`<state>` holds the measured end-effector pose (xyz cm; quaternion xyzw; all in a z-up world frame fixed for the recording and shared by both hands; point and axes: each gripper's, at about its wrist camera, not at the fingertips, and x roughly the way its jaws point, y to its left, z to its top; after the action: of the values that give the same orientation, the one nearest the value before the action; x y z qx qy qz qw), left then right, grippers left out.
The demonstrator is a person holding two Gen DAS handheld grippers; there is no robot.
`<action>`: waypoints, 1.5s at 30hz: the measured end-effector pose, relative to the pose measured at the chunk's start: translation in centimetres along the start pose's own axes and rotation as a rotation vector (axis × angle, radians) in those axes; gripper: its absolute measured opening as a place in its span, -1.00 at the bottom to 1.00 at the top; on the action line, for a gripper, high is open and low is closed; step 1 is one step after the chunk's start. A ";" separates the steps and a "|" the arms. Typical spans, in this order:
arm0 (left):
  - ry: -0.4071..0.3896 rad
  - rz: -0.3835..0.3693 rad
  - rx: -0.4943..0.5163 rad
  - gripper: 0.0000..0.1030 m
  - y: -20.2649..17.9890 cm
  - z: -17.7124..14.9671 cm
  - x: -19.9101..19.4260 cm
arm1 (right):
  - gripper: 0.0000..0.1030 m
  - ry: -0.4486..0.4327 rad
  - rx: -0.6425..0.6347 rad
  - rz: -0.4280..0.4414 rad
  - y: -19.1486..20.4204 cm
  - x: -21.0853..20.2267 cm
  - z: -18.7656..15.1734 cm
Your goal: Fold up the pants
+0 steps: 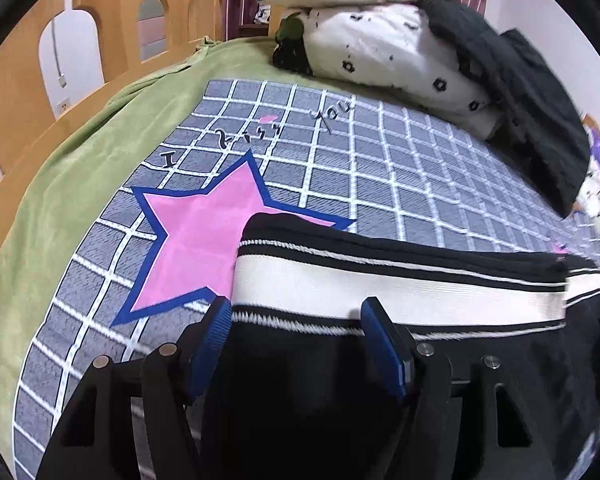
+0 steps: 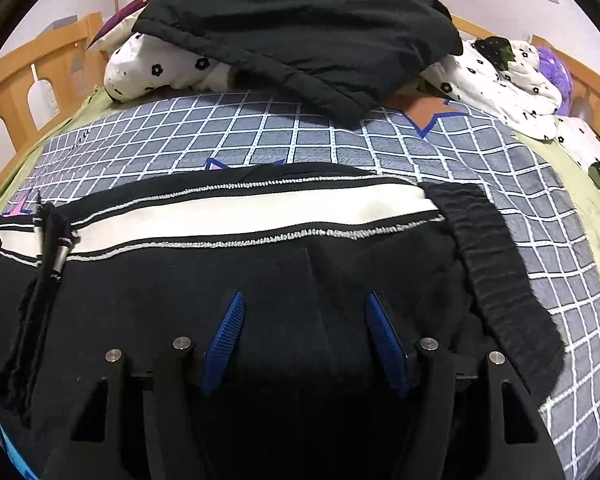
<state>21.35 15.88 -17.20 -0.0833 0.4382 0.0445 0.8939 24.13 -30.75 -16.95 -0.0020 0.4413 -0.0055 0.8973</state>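
Observation:
Black pants with a broad white side stripe [image 1: 380, 284] lie flat across the bed, the stripe running left to right [image 2: 240, 208]. My left gripper [image 1: 296, 312] hangs low over the pants' left end. Its blue pads [image 1: 220, 320] stand apart, with black cloth under and between them and the left pad at the cloth's edge. My right gripper [image 2: 306, 308] is open over the black cloth near the ribbed waistband [image 2: 496, 264], with a slight ridge of fabric lying between its fingers. A drawstring with a metal tip [image 2: 58, 256] lies on the pants at the left.
The grey checked sheet [image 1: 380, 160] has a pink star [image 1: 204, 232] beside the pants. Behind them a black garment [image 2: 300, 32] is draped over a white flowered quilt [image 2: 152, 68]. Green blanket [image 1: 60, 200] and a wooden bed rail [image 1: 20, 100] run along the left.

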 end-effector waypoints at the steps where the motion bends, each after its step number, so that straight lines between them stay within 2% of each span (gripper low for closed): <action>1: -0.004 -0.004 0.002 0.25 -0.1 -0.2 -0.6 | 0.22 -0.014 0.000 -0.003 0.0 -0.8 0.0; 4: -0.020 -0.009 0.025 0.25 -0.8 -0.9 -2.4 | 0.22 -0.077 0.010 -0.019 0.0 -2.9 -0.1; 7: -0.028 -0.022 0.054 0.25 -1.7 -1.6 -4.4 | 0.18 -0.155 0.075 -0.038 -0.5 -5.7 -0.2; 9: -0.041 -0.058 0.027 0.25 -1.5 -2.4 -5.8 | 0.18 -0.193 0.119 0.008 -0.9 -7.9 -0.4; 13: -0.105 -0.193 -0.096 0.25 0.7 -5.5 -9.3 | 0.18 -0.186 0.137 0.087 -0.9 -10.5 -1.5; 17: -0.087 -0.194 -0.137 0.25 2.4 -9.1 -10.5 | 0.18 -0.119 0.174 0.113 -0.6 -10.2 -3.6; 20: -0.050 -0.175 -0.202 0.25 4.1 -11.4 -9.8 | 0.18 -0.079 0.181 0.120 -0.1 -9.7 -4.2; 22: -0.004 -0.198 -0.245 0.25 5.2 -12.3 -8.9 | 0.18 -0.082 0.167 0.109 0.5 -9.6 -4.2; 25: 0.060 -0.234 -0.239 0.25 5.9 -13.0 -7.3 | 0.18 -0.088 0.153 0.102 1.4 -9.6 -4.0; 29: 0.044 -0.277 -0.235 0.25 5.9 -13.6 -7.0 | 0.18 -0.083 0.112 0.087 2.7 -9.5 -3.6; 31: 0.032 -0.260 -0.226 0.24 5.4 -13.5 -6.8 | 0.18 -0.088 0.098 0.074 3.0 -9.6 -3.6; 33: 0.014 -0.223 -0.235 0.09 5.2 -13.3 -6.7 | 0.18 -0.079 0.092 0.066 3.2 -9.4 -3.6; 36: -0.003 -0.186 -0.273 -0.24 5.3 -12.9 -6.9 | 0.18 -0.057 0.084 0.052 3.2 -8.9 -3.7; 37: -0.013 -0.169 -0.278 -0.45 5.3 -12.8 -7.2 | 0.18 -0.055 0.084 0.046 3.1 -8.8 -3.8; 38: -0.022 -0.160 -0.275 -0.57 5.2 -12.6 -7.6 | 0.18 -0.055 0.083 0.042 2.9 -8.8 -3.9; 39: -0.033 -0.148 -0.256 -0.60 4.9 -12.4 -8.1 | 0.18 -0.057 0.084 0.040 2.7 -8.9 -3.9; 41: -0.107 -0.087 -0.170 -0.68 3.0 -11.8 -9.8 | 0.18 -0.063 0.088 0.036 2.0 -9.1 -4.2; 43: -0.173 -0.008 -0.032 -0.69 0.0 -10.6 -11.6 | 0.18 -0.070 0.098 0.034 0.9 -9.5 -4.5; 45: -0.196 -0.005 -0.011 -0.70 -1.9 -9.1 -12.9 | 0.18 -0.077 0.111 0.037 -0.1 -9.8 -4.7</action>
<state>6.63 12.16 -12.27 -0.0848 0.3482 0.0526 0.9321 14.40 -30.74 -12.05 0.0556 0.4056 -0.0133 0.9122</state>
